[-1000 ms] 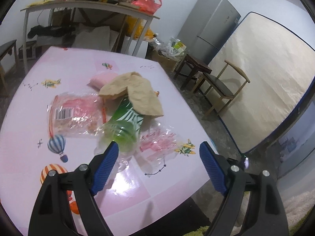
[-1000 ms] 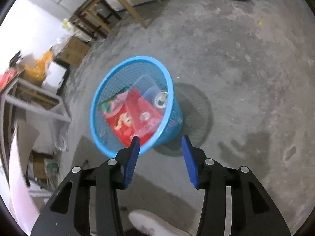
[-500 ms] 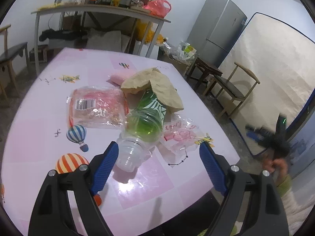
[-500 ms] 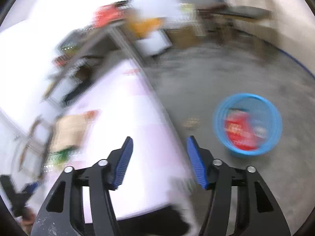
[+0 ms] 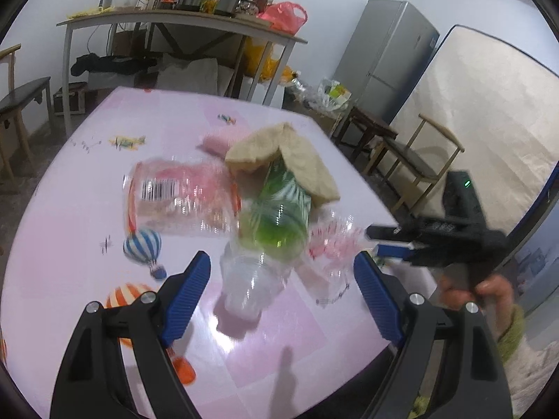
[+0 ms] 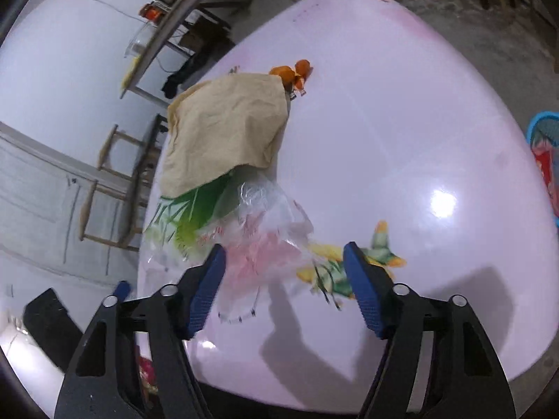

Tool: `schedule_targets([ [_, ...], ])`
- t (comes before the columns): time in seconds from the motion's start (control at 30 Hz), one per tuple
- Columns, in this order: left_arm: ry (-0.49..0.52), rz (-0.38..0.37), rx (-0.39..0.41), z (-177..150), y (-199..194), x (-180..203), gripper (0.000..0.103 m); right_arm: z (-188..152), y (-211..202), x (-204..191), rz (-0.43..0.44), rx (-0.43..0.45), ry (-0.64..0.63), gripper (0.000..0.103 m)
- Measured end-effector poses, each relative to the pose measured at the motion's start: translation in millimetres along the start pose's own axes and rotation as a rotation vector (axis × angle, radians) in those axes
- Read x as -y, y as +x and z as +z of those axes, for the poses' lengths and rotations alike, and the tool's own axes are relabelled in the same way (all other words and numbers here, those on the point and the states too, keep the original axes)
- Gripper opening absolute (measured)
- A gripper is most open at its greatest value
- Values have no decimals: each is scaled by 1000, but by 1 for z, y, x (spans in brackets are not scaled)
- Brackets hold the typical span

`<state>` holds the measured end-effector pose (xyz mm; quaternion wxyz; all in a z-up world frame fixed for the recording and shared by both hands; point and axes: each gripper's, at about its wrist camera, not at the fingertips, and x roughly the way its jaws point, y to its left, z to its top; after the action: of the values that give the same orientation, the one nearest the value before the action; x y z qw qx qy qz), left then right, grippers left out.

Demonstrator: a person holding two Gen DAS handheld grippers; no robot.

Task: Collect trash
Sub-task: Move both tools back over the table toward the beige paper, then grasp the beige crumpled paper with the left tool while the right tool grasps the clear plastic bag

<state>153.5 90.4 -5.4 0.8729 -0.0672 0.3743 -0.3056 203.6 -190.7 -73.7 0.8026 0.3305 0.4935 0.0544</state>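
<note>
while its fingers [image 6: 363,289] spread, the clear wrapper [image 6: 265,244] lies just beyond, untouched.

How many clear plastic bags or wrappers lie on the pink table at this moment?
2. One wrapper with a barcode lies left of the green bottle. One crumpled bag with pink print lies on its other side, near the table edge. More may hide under the brown paper bag.

One green bottle [image 5: 279,206], one brown paper bag [image 5: 297,153], two clear wrappers [image 5: 181,195], one blue basket [image 6: 545,129], two tools [image 5: 283,286].
</note>
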Motion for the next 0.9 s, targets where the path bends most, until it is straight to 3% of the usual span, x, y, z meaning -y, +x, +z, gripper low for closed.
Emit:
schedule_targets([
  [0.13, 13, -30, -4, 25, 3, -2, 82, 2, 10, -19, -90, 13, -69, 60],
  [0.27, 91, -50, -13, 62, 14, 8, 82, -1, 21, -34, -200, 28, -158, 50],
  [0.43, 215, -62, -100, 109, 61, 24, 82, -4, 26, -42, -274, 41, -235, 36],
  [0.53, 282, -29, -171, 125, 99, 34, 82, -6, 26, -44, -287, 50, -258, 28],
  [0.67, 346, 44, -205, 134, 138, 41, 82, -10, 22, -38, -289, 64, -256, 16],
  [0.77, 362, 56, -248, 135, 161, 42, 81, -12, 16, -31, -289, 70, -256, 13],
  [0.9, 349, 80, -303, 132, 182, 36, 70, -12, 7, -19, -300, 81, -253, 12],
])
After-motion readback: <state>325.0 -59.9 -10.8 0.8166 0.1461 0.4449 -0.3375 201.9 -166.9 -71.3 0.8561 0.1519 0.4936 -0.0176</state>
